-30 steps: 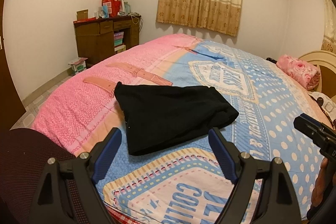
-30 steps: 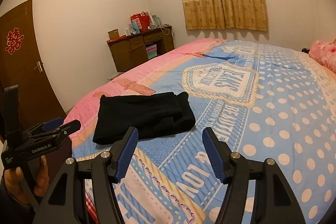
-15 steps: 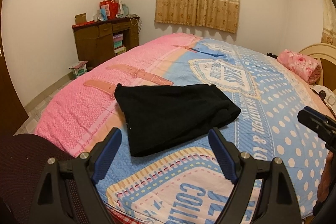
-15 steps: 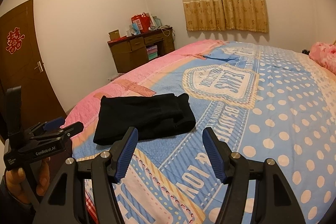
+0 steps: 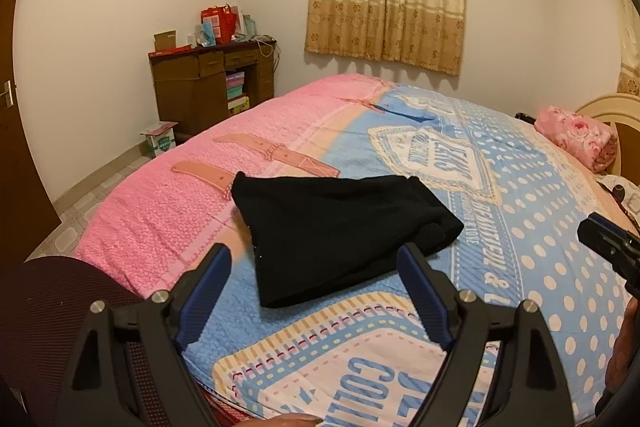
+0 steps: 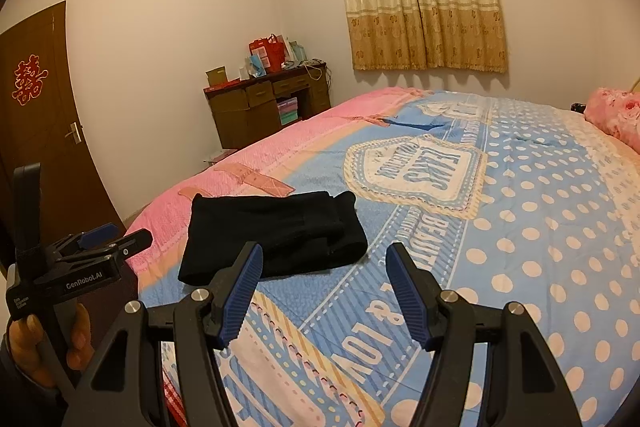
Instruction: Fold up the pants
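Lying folded, soft black pants (image 5: 336, 227) on patterned bedspread (image 5: 540, 227)

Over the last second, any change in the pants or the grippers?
Almost nothing. The left gripper drifted slightly, so the black pants sit a little differently in its view; the right gripper barely moved. Nothing was grasped or released. Both sets of jaws stay open and empty, and the pants stay folded on the bed cover, untouched.

my grippers: 2, left gripper (image 5: 314, 285) and right gripper (image 6: 322, 285)
folded black pants (image 5: 336, 227): 1
bed (image 5: 540, 227): 1
desk (image 5: 212, 83): 1
pink pillow (image 5: 576, 137): 1
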Motion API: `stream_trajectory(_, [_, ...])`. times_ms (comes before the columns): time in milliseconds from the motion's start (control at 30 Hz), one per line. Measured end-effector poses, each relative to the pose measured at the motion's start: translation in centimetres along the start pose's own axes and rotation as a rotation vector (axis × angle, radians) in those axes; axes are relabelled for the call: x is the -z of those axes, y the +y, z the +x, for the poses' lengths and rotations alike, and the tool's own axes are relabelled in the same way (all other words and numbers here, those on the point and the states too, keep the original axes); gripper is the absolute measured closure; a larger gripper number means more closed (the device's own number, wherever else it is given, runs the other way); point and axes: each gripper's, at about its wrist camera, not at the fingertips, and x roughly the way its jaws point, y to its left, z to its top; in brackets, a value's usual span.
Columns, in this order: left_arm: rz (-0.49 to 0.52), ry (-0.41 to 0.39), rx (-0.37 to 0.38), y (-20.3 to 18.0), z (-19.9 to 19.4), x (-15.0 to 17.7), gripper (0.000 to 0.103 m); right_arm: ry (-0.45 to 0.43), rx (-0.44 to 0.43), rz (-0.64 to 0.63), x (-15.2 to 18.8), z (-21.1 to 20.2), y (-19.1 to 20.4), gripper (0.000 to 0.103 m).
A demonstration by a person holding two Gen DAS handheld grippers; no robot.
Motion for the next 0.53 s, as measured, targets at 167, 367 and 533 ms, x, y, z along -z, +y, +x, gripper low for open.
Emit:
stream_trajectory(167, [0.0,0.006,-0.003,-0.06,0.09,0.05,0.014,0.001,0.001,0.001,0.01,0.0,0.02,0.038])
stream_trajectory(367, [0.004,0.008,-0.017,0.15,0.32,0.1,0.01,0.005,-0.001,0.001,0.13,-0.08,0.02,0.038])
stream_trajectory(533, [0.014,0.008,-0.022,0.04,0.4,0.18,0.01,0.015,-0.001,0.004,0.43,-0.1,0.09,0.038])
